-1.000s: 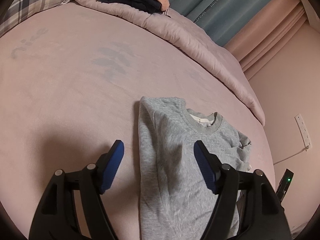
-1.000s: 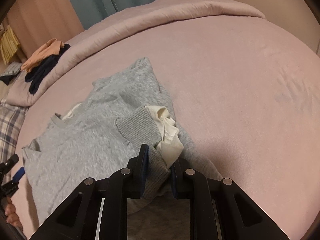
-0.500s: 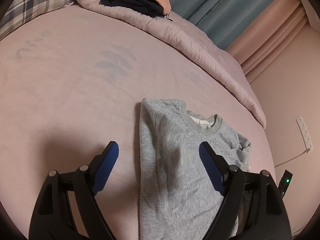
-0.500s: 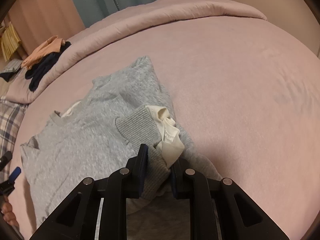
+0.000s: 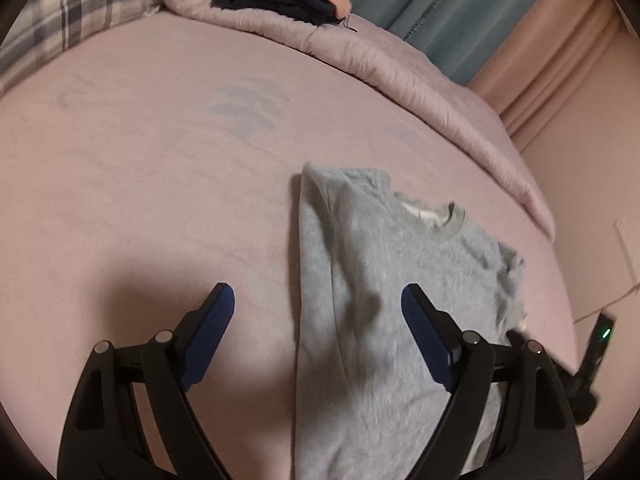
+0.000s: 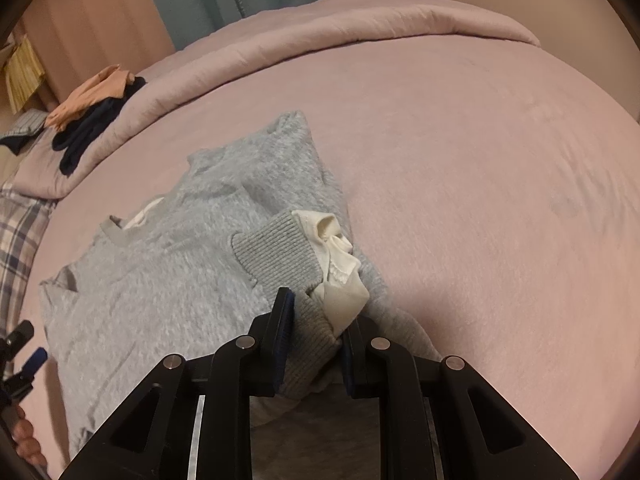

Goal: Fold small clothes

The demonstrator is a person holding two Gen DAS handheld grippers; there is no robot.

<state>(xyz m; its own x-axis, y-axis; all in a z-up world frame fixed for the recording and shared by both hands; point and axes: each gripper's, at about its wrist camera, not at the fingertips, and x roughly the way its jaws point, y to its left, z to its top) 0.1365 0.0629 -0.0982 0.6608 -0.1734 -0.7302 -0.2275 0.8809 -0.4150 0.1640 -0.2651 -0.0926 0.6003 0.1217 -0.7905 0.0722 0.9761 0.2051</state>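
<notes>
The right gripper (image 6: 316,320) pinches the ribbed cuff (image 6: 276,248) of the grey sweatshirt (image 6: 160,292), which lies partly folded on the pink bed (image 6: 480,160). The left gripper (image 5: 318,304) hovers spread and empty over the folded side edge. To finish this sleeve fold well, I would lay the cuff flat across the body, parallel to that edge, tuck in the white lining (image 6: 340,264), and release only once the fabric rests without bunching.

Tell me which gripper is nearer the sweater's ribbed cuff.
Right. The right gripper is clamped on the ribbed cuff of the grey sweater; the left gripper hovers open over the sweater's opposite folded edge, holding nothing.
</notes>
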